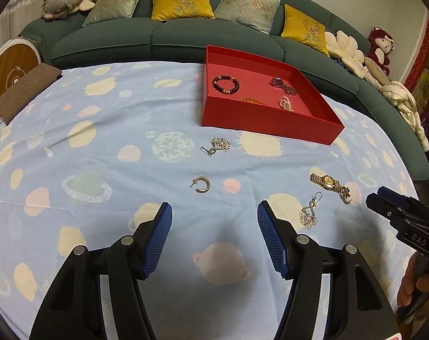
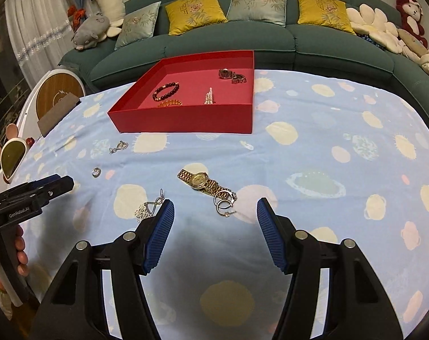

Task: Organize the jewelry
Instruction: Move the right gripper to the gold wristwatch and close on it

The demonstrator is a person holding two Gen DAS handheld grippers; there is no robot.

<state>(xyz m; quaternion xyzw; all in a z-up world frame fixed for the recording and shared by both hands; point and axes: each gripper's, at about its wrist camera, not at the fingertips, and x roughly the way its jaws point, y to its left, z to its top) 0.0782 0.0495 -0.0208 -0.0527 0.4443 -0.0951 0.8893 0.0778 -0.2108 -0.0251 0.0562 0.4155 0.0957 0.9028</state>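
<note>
A red box (image 1: 268, 123) (image 2: 186, 120) sits on the blue cloth and holds a dark bead bracelet (image 1: 225, 84), a watch (image 1: 283, 85), a pearl piece (image 1: 285, 104) and an orange bracelet (image 2: 170, 103). On the cloth lie a gold watch (image 1: 327, 182) (image 2: 198, 182), a hoop earring (image 1: 202, 184) (image 2: 96, 172), a second hoop earring (image 2: 224, 202), and two silver flower earrings (image 1: 218, 146) (image 1: 309, 215). My left gripper (image 1: 214, 238) is open and empty, just short of the hoop earring. My right gripper (image 2: 215, 233) is open and empty, just short of the gold watch.
A green sofa (image 1: 169, 36) with cushions and plush toys runs behind the table. A brown notebook (image 1: 24, 93) lies at the cloth's far left edge. A round white and wood device (image 2: 57, 90) stands left of the table. Sunglasses (image 2: 11, 155) lie at the left edge.
</note>
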